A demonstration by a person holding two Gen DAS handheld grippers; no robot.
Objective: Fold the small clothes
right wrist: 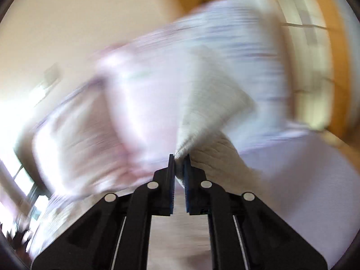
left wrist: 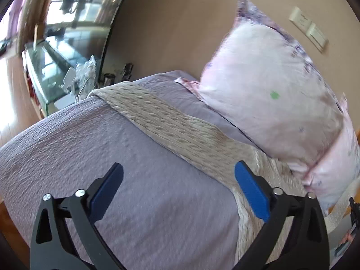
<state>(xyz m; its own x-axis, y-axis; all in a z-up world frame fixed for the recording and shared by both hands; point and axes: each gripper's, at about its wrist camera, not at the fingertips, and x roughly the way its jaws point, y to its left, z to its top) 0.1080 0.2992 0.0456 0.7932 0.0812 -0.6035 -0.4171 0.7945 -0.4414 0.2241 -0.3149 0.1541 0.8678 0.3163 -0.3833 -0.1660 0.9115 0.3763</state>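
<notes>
The knit [left wrist: 180, 130], a beige ribbed garment, lies stretched in a long band across the lilac bedspread [left wrist: 90, 139], running from the far edge of the bed down toward the near right, just beside the pink pillow [left wrist: 270, 85]. The right gripper [right wrist: 179, 157] has its fingers pressed together on a bunched end of that knit, which fans up and away from the pads; the right view is badly smeared, so the cloth beyond the pinch can only be read roughly, and it seems lifted clear of the bed. The left gripper [left wrist: 178, 175] hangs above the bedspread with its fingers wide apart and nothing between them, the knit passing under its right finger [left wrist: 252, 193]. The step looks like carrying one end over to make a fold. To do it well, the right should keep its pinch firm and move the end in a low, even arc so the fabric does not twist, while the left comes down to pin or grasp the band near the intended crease, keeping the edges in line.
</notes>
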